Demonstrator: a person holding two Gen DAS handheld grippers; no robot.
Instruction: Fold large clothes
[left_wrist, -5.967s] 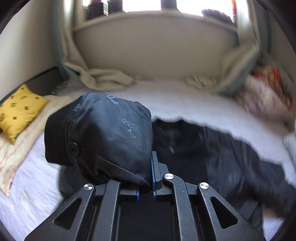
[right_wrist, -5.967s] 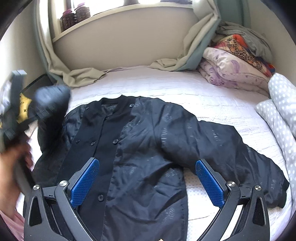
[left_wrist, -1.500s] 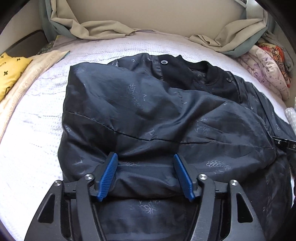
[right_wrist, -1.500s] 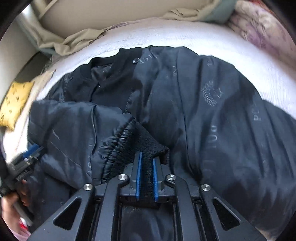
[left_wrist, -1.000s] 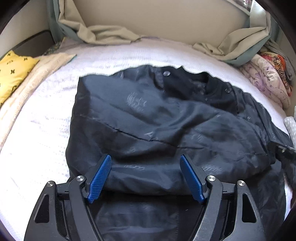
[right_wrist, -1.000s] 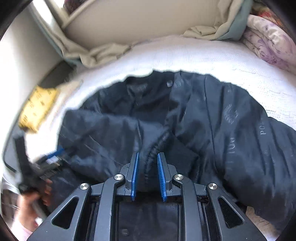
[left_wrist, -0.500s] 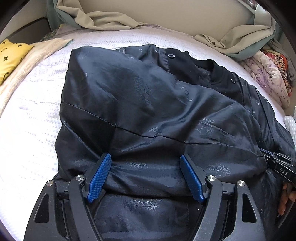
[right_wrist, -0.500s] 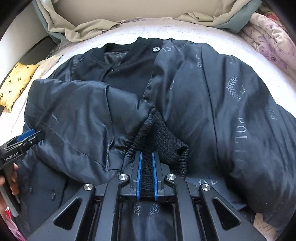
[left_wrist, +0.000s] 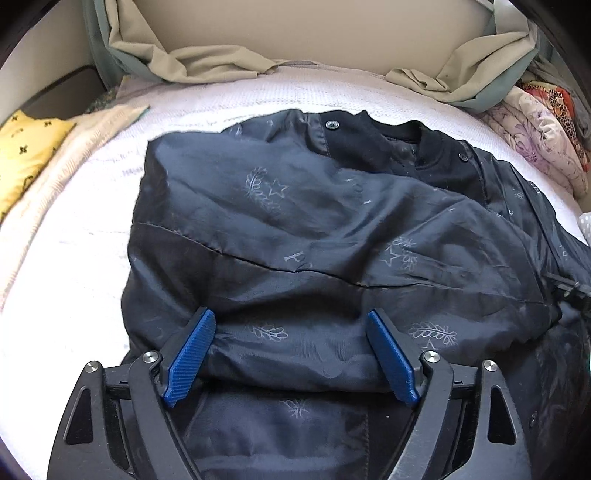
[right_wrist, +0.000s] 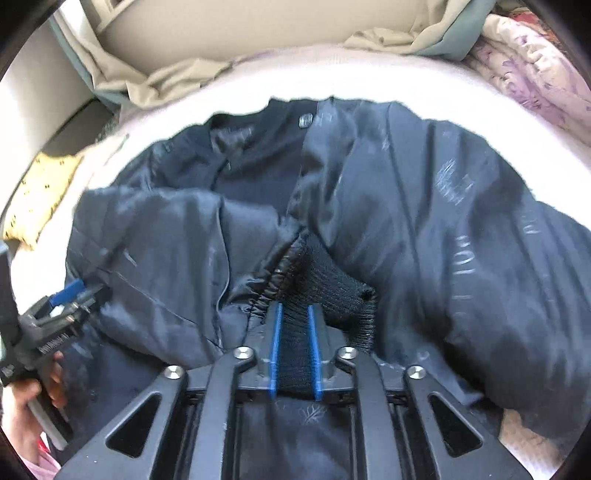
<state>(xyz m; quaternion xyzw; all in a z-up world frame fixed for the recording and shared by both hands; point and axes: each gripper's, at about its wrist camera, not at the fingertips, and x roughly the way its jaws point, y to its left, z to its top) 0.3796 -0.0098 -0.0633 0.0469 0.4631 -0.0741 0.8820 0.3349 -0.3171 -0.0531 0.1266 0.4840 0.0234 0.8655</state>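
A large black satin jacket lies on a white bedspread, its left sleeve folded across the front. My left gripper is open, its blue pads straddling a fold of the sleeve near the hem. My right gripper is shut on the sleeve's black knit cuff over the middle of the jacket. The left gripper shows at the left of the right wrist view, and the right gripper's tip at the right edge of the left wrist view.
Beige curtains bunch along the wall at the bed's far edge. A yellow patterned cushion and a cream throw lie at the left. Folded floral quilts are stacked at the right.
The right gripper, shut on the cuff, has lifted it slightly and blurs with motion. The left gripper stays open over the folded sleeve, barely shifted.
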